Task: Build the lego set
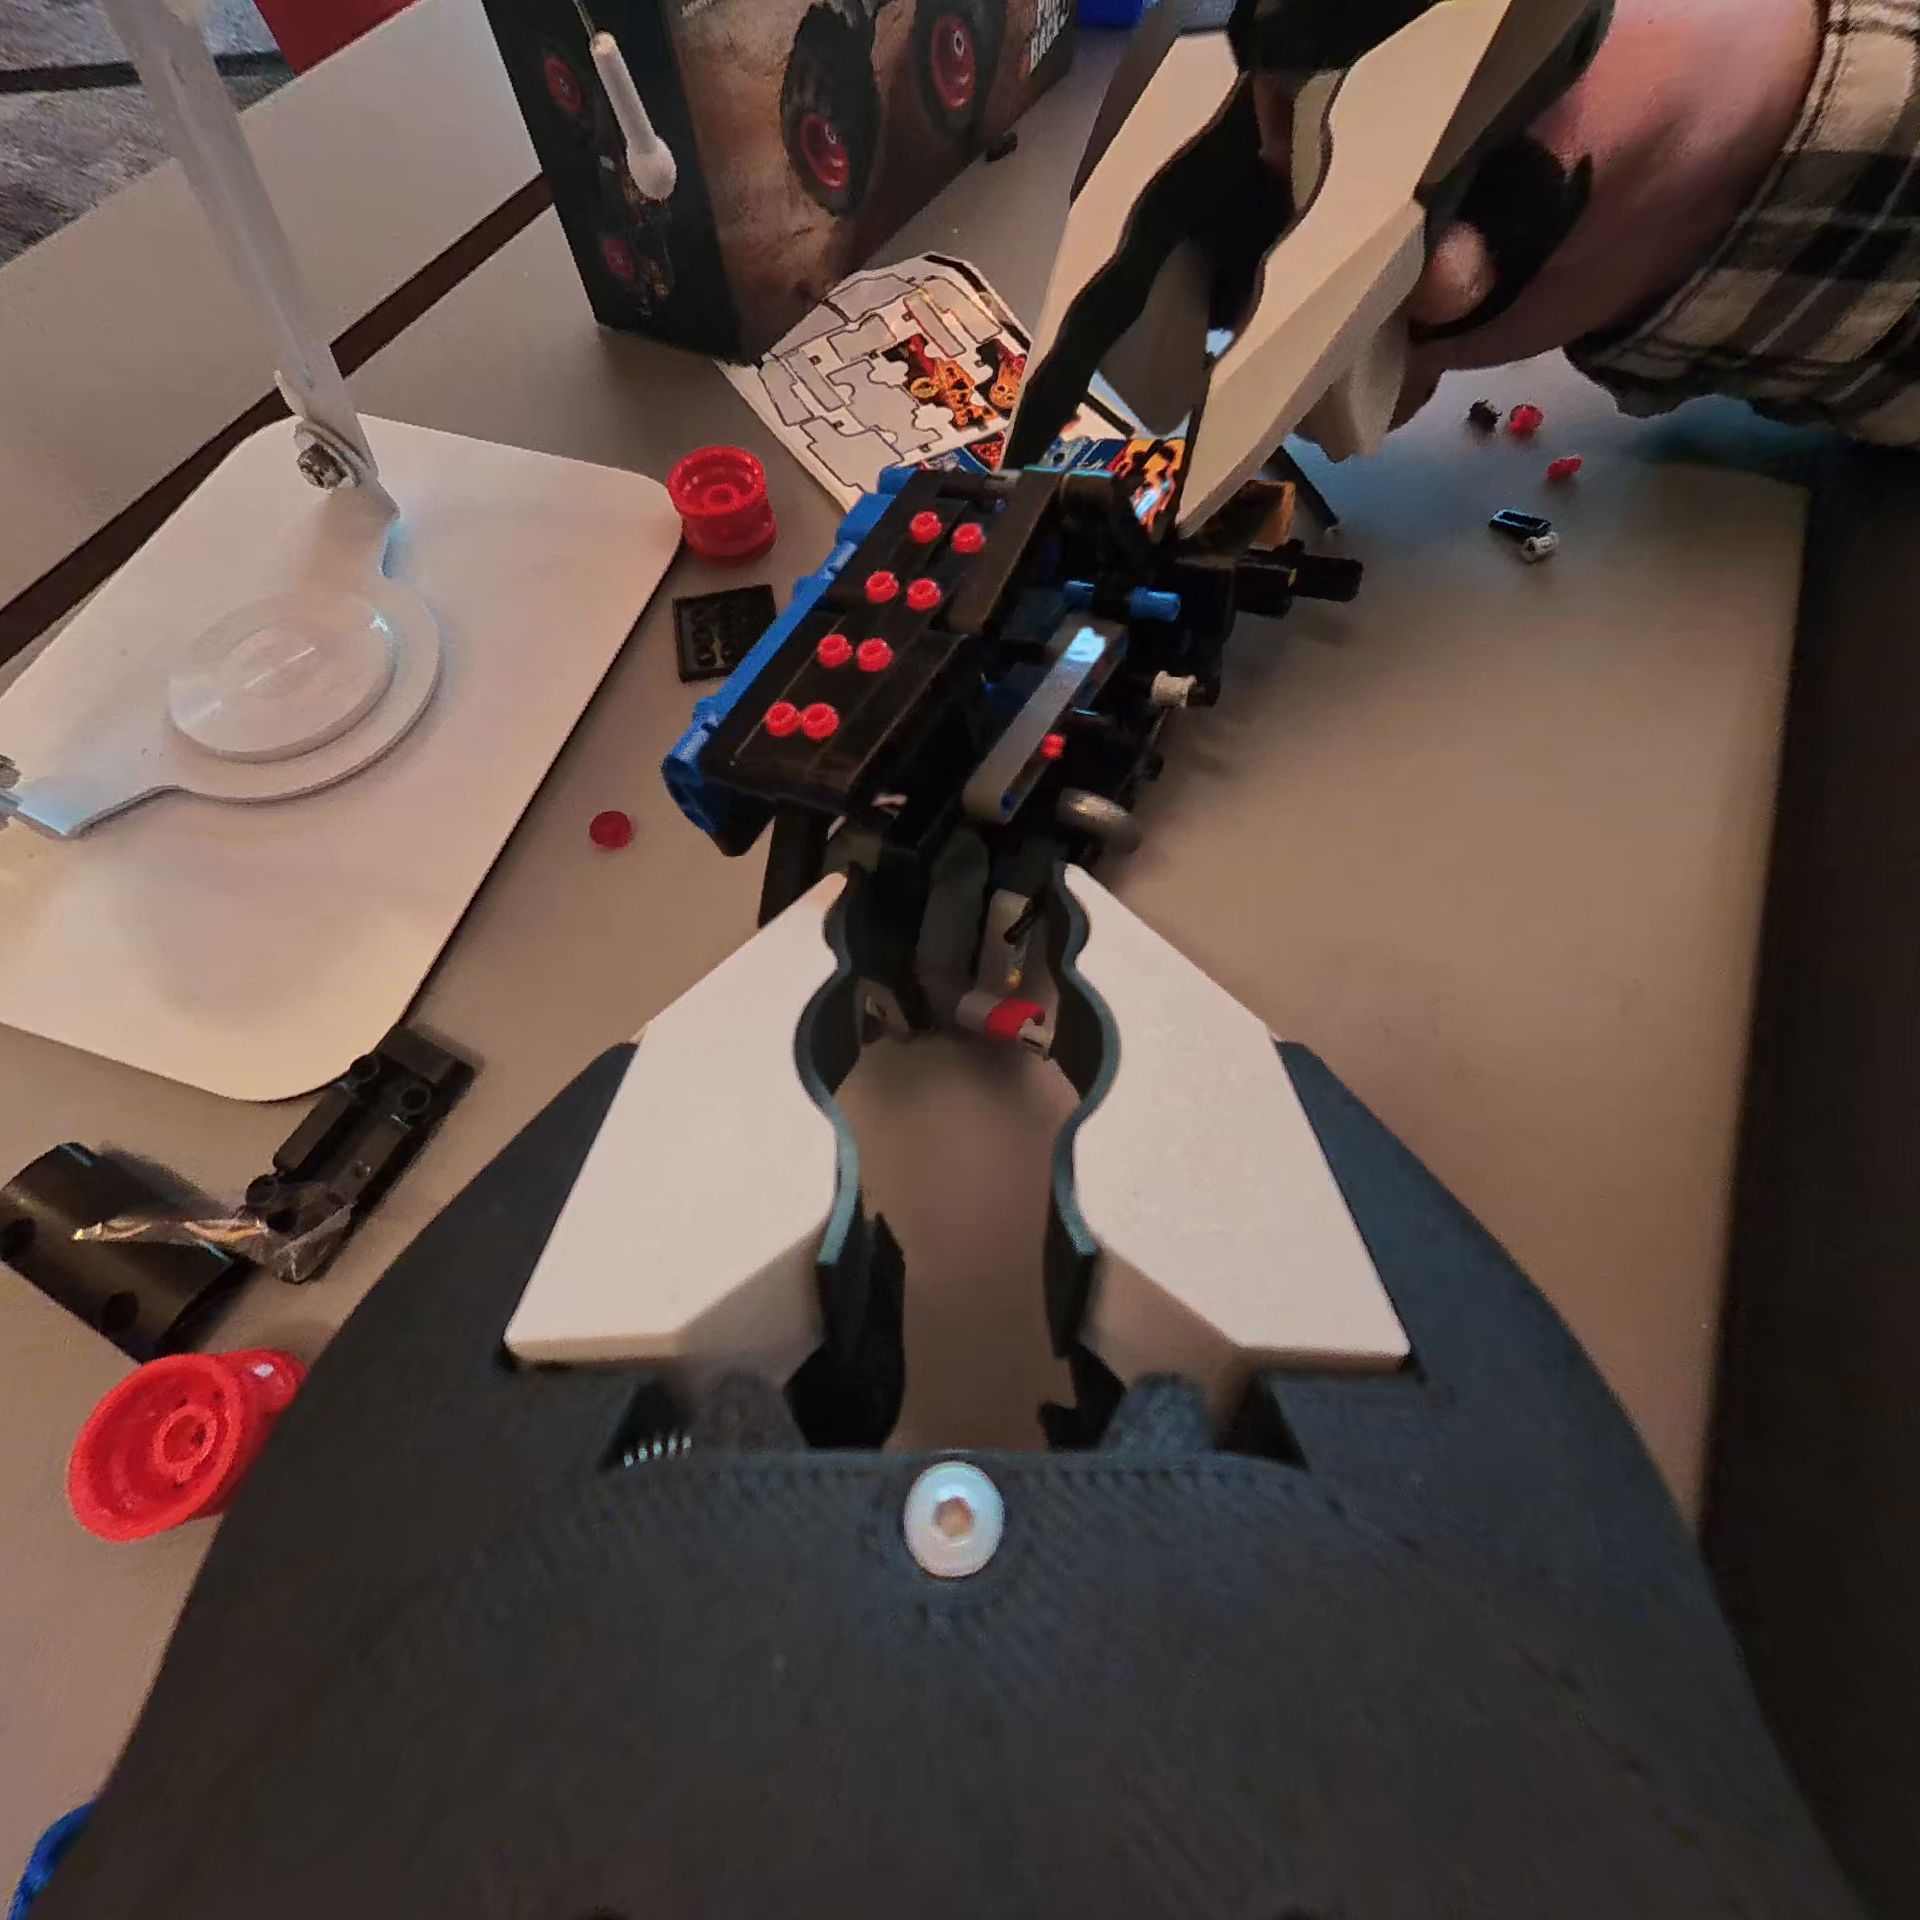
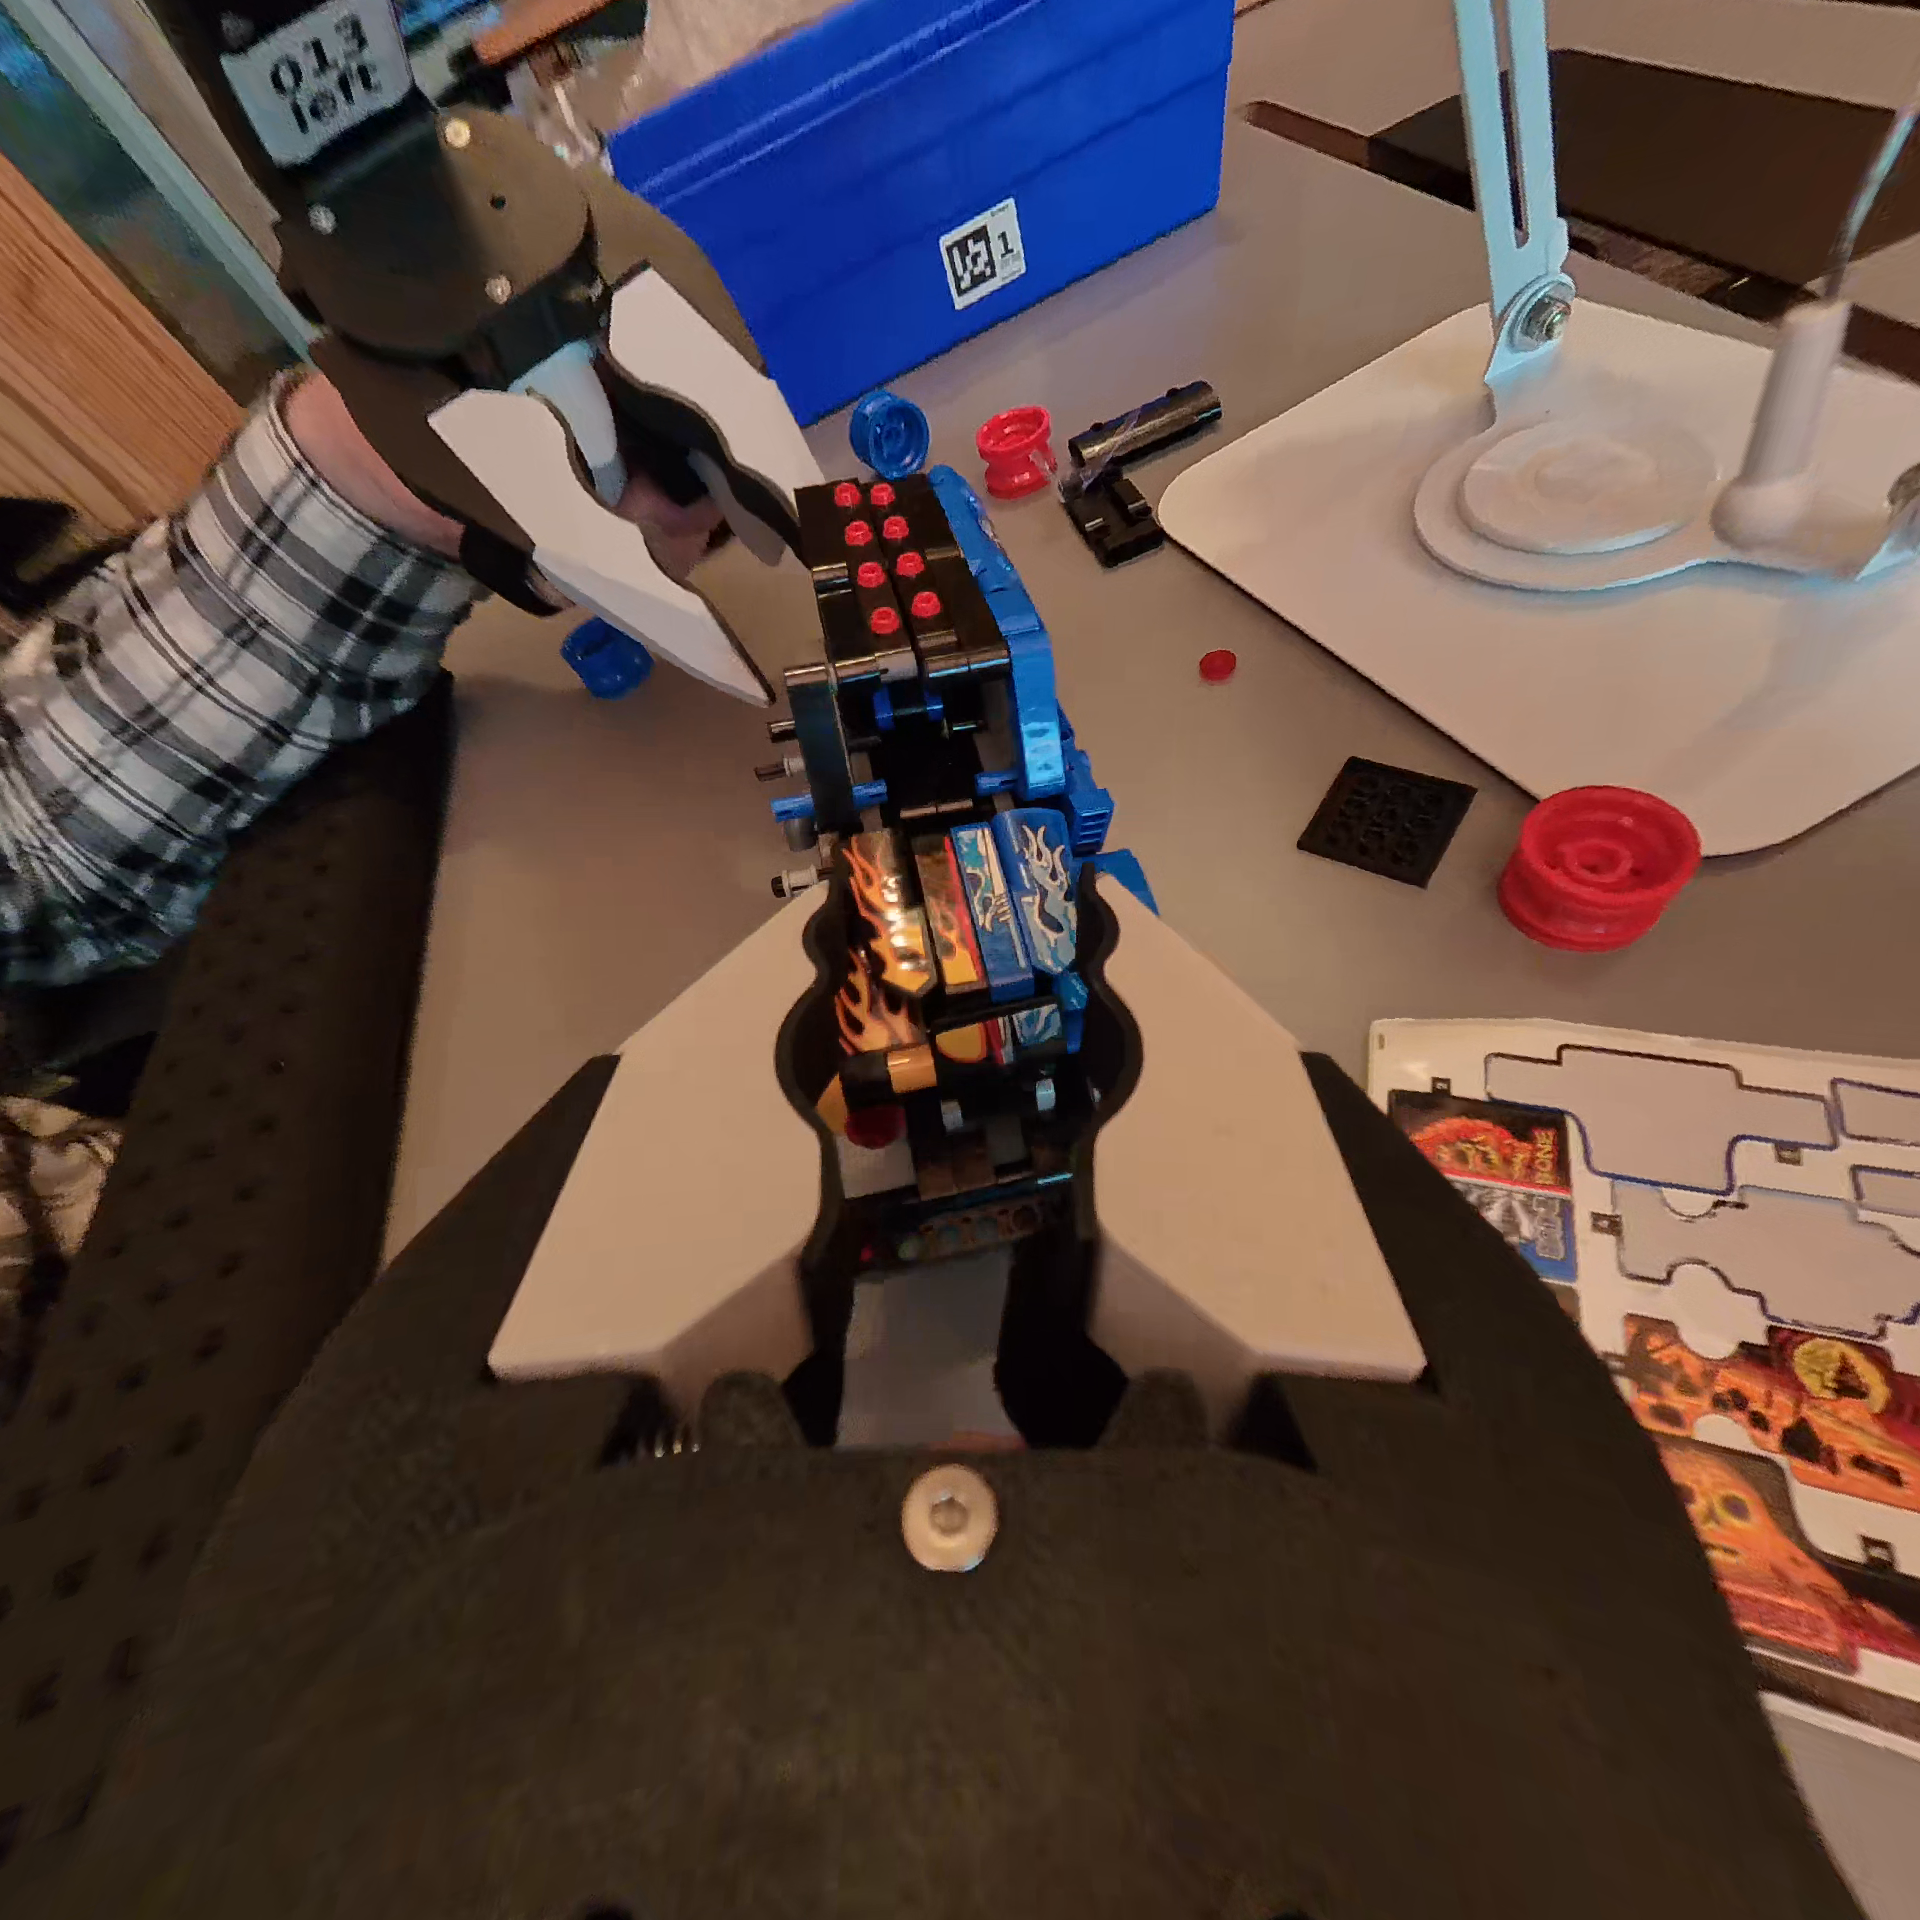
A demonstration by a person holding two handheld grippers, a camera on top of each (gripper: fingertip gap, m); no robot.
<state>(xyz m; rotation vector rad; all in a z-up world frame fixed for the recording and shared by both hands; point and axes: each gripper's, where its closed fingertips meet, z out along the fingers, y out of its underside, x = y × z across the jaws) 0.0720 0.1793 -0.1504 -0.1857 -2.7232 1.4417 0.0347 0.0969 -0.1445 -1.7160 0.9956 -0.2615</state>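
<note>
The partly built lego truck (image 1: pixel 831 675) is black and blue, with rows of red studs on top and flame stickers at one end. It is held above the grey table (image 1: pixel 1455 831) by both grippers. My left gripper (image 1: pixel 951 894) is shut on its underside near the grey and red axle parts. My right gripper (image 2: pixel 956 904) is shut on the flame-stickered end of the truck (image 2: pixel 914 582). The right gripper also shows in the left wrist view (image 1: pixel 1101 499), coming in from the top right. The left gripper shows in the right wrist view (image 2: pixel 769 623), at the truck's left side.
Red wheel hubs (image 1: pixel 722 504) (image 1: pixel 171 1444) (image 2: pixel 1600 868), blue hubs (image 2: pixel 888 434), a loose red stud (image 1: pixel 610 829), a black tile (image 2: pixel 1387 805) and black parts (image 1: pixel 353 1132) lie around. A white stand base (image 1: pixel 260 727), the set's box (image 1: pixel 769 135), a sticker sheet (image 2: pixel 1662 1299) and a blue bin (image 2: pixel 935 177) border the area. One gripper's finger ends stand about 10 cm off the other's. The black tile (image 2: pixel 1387 805) is about 10 cm from my right fingertips. Look for it in the left wrist view (image 1: pixel 722 624) too.
</note>
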